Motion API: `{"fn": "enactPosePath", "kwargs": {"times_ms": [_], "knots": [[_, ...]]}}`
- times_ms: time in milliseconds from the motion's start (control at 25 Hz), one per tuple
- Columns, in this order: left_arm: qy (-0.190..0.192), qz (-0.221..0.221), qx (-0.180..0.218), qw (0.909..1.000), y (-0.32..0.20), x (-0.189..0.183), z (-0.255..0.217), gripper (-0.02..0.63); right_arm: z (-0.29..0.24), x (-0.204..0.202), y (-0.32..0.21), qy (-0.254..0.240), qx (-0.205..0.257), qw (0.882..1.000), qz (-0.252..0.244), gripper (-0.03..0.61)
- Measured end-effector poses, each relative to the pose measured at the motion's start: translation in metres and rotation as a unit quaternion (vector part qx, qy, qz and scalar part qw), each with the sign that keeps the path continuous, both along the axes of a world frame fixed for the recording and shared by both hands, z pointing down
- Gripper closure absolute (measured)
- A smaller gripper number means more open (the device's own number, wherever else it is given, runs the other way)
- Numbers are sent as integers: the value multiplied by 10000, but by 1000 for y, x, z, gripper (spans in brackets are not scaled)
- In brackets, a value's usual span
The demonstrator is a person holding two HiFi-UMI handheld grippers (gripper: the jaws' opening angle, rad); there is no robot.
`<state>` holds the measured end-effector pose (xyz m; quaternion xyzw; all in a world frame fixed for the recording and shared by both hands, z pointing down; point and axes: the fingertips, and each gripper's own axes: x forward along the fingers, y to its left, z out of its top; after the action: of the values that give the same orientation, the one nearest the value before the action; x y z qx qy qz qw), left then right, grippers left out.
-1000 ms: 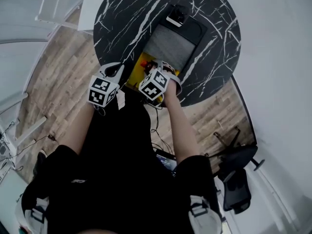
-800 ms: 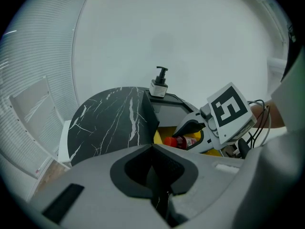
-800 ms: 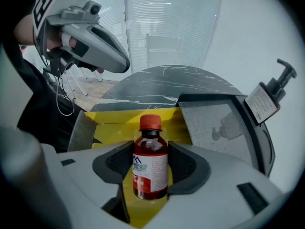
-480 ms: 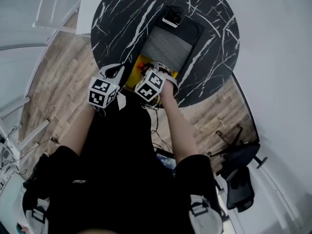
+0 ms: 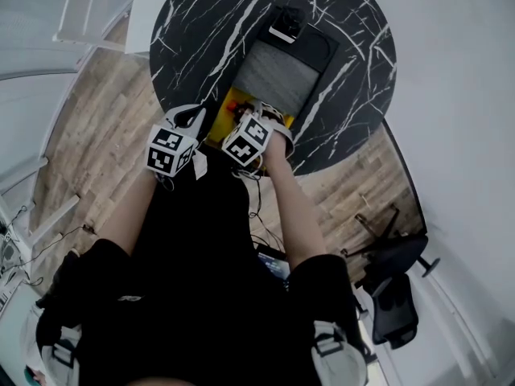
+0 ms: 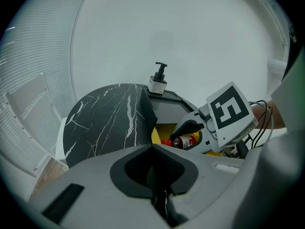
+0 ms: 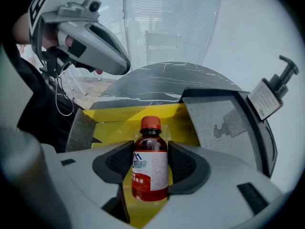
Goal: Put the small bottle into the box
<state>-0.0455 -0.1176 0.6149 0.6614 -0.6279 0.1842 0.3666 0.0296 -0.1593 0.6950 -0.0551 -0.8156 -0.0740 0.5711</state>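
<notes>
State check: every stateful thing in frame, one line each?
small bottle: capped, gripped, over the box.
box: open, lid laid back.
pump bottle: upright by the lid's far edge.
right tool: shut on small bottle.
left tool: shut, empty.

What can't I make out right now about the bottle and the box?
Right gripper view: the right tool's body hides the small bottle's underside, so contact with the yellow box floor cannot be told.
Head view: the tool's marker cube covers much of the box; the bottle cannot be picked out.
Left gripper view: the right tool hides most of the bottle; its label is too small to read.
</notes>
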Motion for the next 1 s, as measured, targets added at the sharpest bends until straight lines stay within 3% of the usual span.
{"fn": "enactPosePath", "kwargs": {"times_ms": [640,840,1000], "knots": [[66,292,122,9995,1,9,-13,614,-38,5,9,-609,-60,9972,425,324],[60,546,206,9983,-4,11,-22,614,-56,17,12,-844,32,9928,846,330],[25,846,255,9961,-5,14,-29,614,-69,23,14,-1181,-76,9827,1425,370]]}}
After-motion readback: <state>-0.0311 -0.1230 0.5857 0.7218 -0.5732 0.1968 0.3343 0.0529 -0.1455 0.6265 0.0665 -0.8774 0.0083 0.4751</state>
